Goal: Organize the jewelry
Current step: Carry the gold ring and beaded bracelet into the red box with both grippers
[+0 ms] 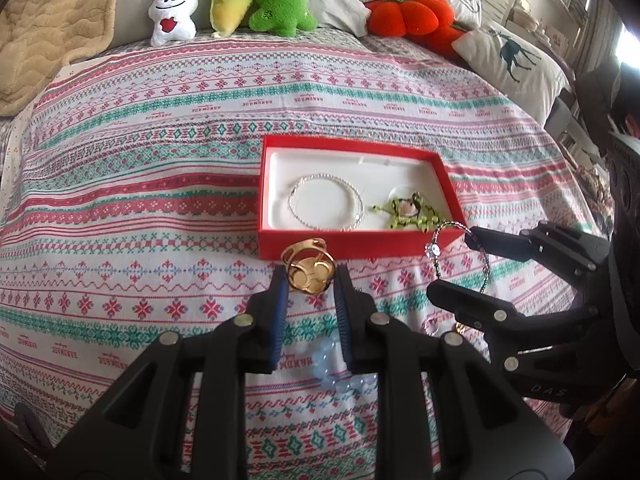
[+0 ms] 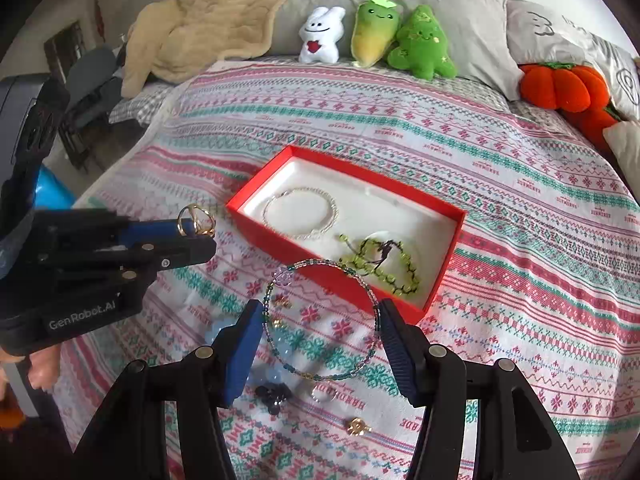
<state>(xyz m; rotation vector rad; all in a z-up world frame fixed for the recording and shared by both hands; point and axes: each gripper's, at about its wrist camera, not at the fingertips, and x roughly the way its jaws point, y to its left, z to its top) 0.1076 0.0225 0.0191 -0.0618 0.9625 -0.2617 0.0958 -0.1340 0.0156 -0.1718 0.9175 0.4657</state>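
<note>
My left gripper (image 1: 310,280) covers part of the pale blue bead strand (image 1: 332,364). Small gold charm (image 2: 358,426) too tiny to identify. Orange pumpkin cushion (image 2: 560,86) cut by the frame edge.

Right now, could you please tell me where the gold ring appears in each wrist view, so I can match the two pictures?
Left wrist: the gold ring sits low and centre, between the left gripper fingers, just before the red box.
Right wrist: the ring is at mid-left, at the left gripper's tips, left of the box.
Shared landmark: the red box.
</note>
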